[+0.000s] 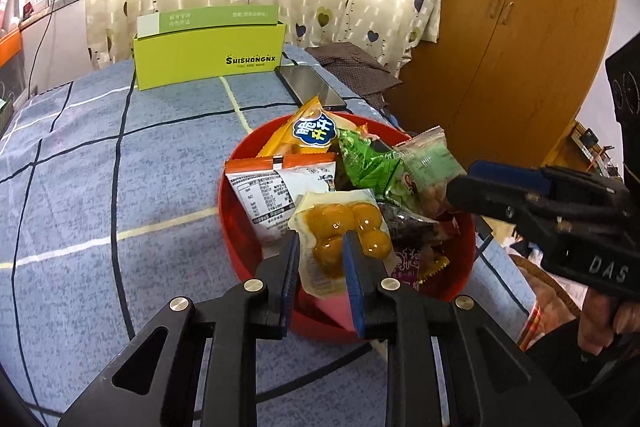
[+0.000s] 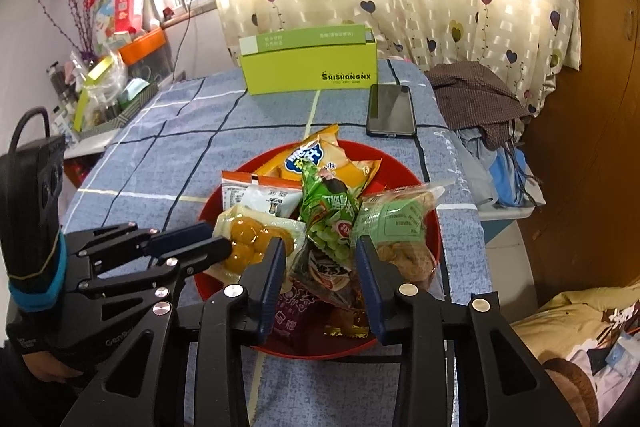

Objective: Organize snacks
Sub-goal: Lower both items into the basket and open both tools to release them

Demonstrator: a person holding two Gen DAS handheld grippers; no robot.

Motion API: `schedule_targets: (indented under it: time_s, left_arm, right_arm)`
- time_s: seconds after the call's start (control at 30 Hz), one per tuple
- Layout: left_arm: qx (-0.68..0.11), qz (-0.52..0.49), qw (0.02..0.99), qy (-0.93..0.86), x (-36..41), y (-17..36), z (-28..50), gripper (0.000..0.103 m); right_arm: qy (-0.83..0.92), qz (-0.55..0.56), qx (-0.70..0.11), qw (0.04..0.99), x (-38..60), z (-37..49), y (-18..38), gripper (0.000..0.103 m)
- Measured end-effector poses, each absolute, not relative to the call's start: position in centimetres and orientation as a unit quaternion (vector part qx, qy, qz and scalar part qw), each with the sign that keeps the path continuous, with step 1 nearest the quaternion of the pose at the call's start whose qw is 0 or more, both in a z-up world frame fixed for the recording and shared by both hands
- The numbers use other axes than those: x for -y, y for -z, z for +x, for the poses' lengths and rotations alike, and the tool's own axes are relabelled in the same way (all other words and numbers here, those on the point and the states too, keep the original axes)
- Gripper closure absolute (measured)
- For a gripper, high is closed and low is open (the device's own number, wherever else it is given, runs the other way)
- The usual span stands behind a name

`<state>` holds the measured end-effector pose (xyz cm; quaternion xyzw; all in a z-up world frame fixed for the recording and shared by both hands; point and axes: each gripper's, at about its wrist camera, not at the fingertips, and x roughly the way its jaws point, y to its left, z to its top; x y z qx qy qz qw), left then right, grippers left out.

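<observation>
A red bowl (image 1: 240, 227) full of snack packets sits on the blue checked bedspread (image 1: 100, 187); it also shows in the right wrist view (image 2: 434, 231). My left gripper (image 1: 320, 247) is shut on a clear pack of yellow balls (image 1: 340, 223), also seen in the right wrist view (image 2: 248, 239). My right gripper (image 2: 318, 255) is open over the bowl, its fingers either side of a dark packet (image 2: 324, 271) and a green packet (image 2: 328, 215). In the left wrist view the right gripper (image 1: 460, 189) touches a pale green packet (image 1: 428, 171).
A lime green box (image 1: 208, 57) stands at the far end of the bed, with a phone (image 1: 316, 85) beside it. A wooden wardrobe (image 1: 520, 27) is to the right. Cluttered shelves (image 2: 104, 75) stand left of the bed.
</observation>
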<state>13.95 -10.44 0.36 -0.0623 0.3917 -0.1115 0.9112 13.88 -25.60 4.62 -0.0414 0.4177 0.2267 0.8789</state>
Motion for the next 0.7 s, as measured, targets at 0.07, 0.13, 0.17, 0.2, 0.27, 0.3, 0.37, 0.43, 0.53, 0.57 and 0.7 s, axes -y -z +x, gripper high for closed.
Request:
schedule_targets:
  time_s: [0.07,0.13,0.17,0.2,0.27,0.3,0.37,0.43,0.53,0.57,0.7]
  left_arm:
    - [-0.390,-0.055,0.912,0.110,10.6,-0.4,14.2,0.080]
    - [-0.389,-0.050,0.913,0.110,10.7,-0.5,14.6,0.080]
    - [-0.388,-0.048,0.914,0.110,10.7,-0.5,14.7,0.080]
    - [-0.388,-0.046,0.914,0.110,10.7,-0.5,14.8,0.080]
    - [-0.387,-0.046,0.915,0.110,10.6,-0.6,15.1,0.080]
    - [-0.386,-0.046,0.915,0.110,10.5,-0.6,15.2,0.079]
    - [-0.385,-0.051,0.915,0.112,10.3,-0.6,15.3,0.080]
    - [-0.384,-0.056,0.915,0.113,10.0,-0.8,15.2,0.079]
    - [-0.381,-0.061,0.916,0.111,9.6,-0.9,14.6,0.079]
    - [-0.380,-0.063,0.916,0.110,9.4,-1.0,14.5,0.079]
    - [-0.377,-0.065,0.918,0.107,9.1,-1.3,13.6,0.079]
  right_arm:
    - [-0.225,-0.041,-0.423,0.877,25.6,14.0,-4.4,0.069]
    - [-0.225,-0.040,-0.427,0.875,25.7,14.0,-4.2,0.069]
    - [-0.223,-0.040,-0.428,0.875,25.7,14.1,-4.2,0.069]
    - [-0.221,-0.039,-0.429,0.875,25.8,14.1,-4.1,0.069]
    - [-0.218,-0.035,-0.429,0.876,26.0,14.1,-4.1,0.069]
    - [-0.216,-0.032,-0.429,0.876,26.2,14.2,-4.1,0.069]
    - [-0.212,-0.023,-0.428,0.878,26.6,14.4,-4.2,0.069]
    - [-0.210,-0.015,-0.427,0.880,27.1,14.4,-4.3,0.069]
    - [-0.209,-0.014,-0.424,0.881,27.0,14.2,-4.4,0.069]
    - [-0.209,-0.015,-0.424,0.881,27.0,14.1,-4.4,0.069]
    - [-0.210,-0.018,-0.426,0.880,26.5,13.6,-4.2,0.065]
